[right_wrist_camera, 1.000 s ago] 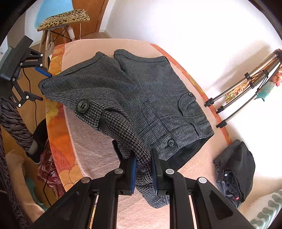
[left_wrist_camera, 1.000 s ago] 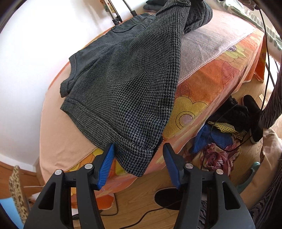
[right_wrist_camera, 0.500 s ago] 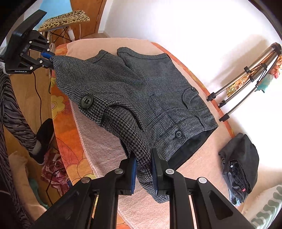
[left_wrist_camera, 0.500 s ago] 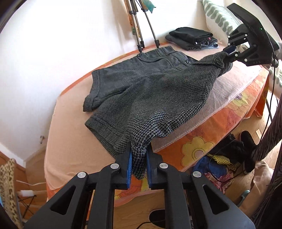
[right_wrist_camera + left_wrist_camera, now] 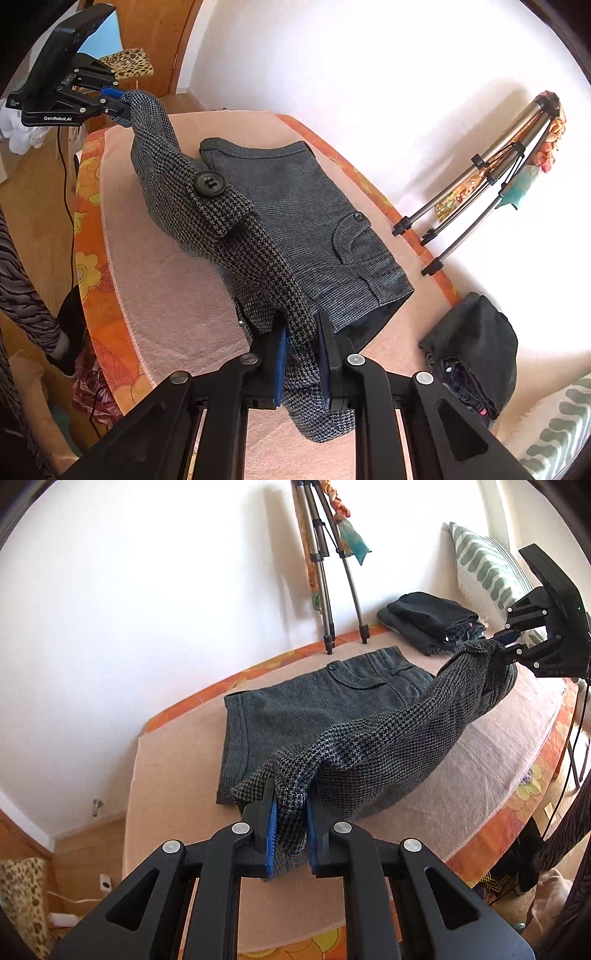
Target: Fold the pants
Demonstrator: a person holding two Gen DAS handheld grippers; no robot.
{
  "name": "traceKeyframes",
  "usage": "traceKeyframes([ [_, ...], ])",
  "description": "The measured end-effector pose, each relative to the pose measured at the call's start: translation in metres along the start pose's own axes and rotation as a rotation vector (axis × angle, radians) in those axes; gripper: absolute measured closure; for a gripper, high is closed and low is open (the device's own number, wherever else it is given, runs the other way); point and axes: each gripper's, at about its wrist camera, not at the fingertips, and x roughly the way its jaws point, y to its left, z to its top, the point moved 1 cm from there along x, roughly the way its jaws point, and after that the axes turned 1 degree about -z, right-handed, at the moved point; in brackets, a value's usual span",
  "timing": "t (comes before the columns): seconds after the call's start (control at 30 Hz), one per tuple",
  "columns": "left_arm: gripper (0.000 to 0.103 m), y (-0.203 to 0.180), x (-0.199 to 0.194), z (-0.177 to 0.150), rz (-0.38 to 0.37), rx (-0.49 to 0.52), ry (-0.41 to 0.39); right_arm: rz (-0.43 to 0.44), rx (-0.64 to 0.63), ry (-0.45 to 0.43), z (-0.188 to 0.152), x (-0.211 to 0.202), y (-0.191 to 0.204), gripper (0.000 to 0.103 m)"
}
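Grey houndstooth short pants (image 5: 317, 701) (image 5: 306, 221) lie on the pink-covered bed, with one half flat by the wall. My left gripper (image 5: 290, 823) is shut on the hem of the near leg and holds it above the bed. My right gripper (image 5: 301, 350) is shut on the waistband end and holds it up too. The lifted half hangs as a sagging band between both grippers, with a large button (image 5: 209, 183) facing up. The right gripper also shows in the left wrist view (image 5: 506, 646), and the left gripper in the right wrist view (image 5: 118, 105).
A tripod (image 5: 325, 572) (image 5: 472, 206) leans on the white wall behind the bed. Folded dark clothes (image 5: 432, 620) (image 5: 476, 350) lie near a green-patterned pillow (image 5: 484, 568). The bed (image 5: 509, 760) has an orange flowered edge. Clothes and shoes lie on the wooden floor (image 5: 524, 871).
The left gripper closed on the leg hem and lifted it. Both grippers raised the near half of the pants and carried it towards the wall, over the flat half.
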Motion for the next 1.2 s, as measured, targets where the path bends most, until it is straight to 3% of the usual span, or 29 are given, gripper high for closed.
traceKeyframes([
  [0.43, 0.092, 0.053, 0.111, 0.075, -0.037, -0.07, 0.046, 0.03, 0.066, 0.056, 0.04, 0.085, -0.087, 0.09],
  [0.67, 0.092, 0.071, 0.19, 0.088, -0.038, -0.138, 0.156, 0.053, 0.082, 0.112, 0.051, 0.155, -0.122, 0.09],
  [0.87, 0.091, 0.083, 0.232, 0.087, -0.042, -0.195, 0.227, 0.106, 0.123, 0.161, 0.05, 0.212, -0.145, 0.09],
  [1.03, 0.072, 0.099, 0.242, 0.087, -0.042, -0.287, 0.264, 0.125, 0.137, 0.198, 0.043, 0.242, -0.145, 0.09],
  [1.13, 0.063, 0.114, 0.227, 0.087, -0.059, -0.331, 0.251, 0.13, 0.154, 0.2, 0.038, 0.246, -0.145, 0.087],
  [1.2, 0.052, 0.13, 0.215, 0.086, -0.063, -0.391, 0.236, 0.135, 0.172, 0.198, 0.037, 0.247, -0.148, 0.085],
])
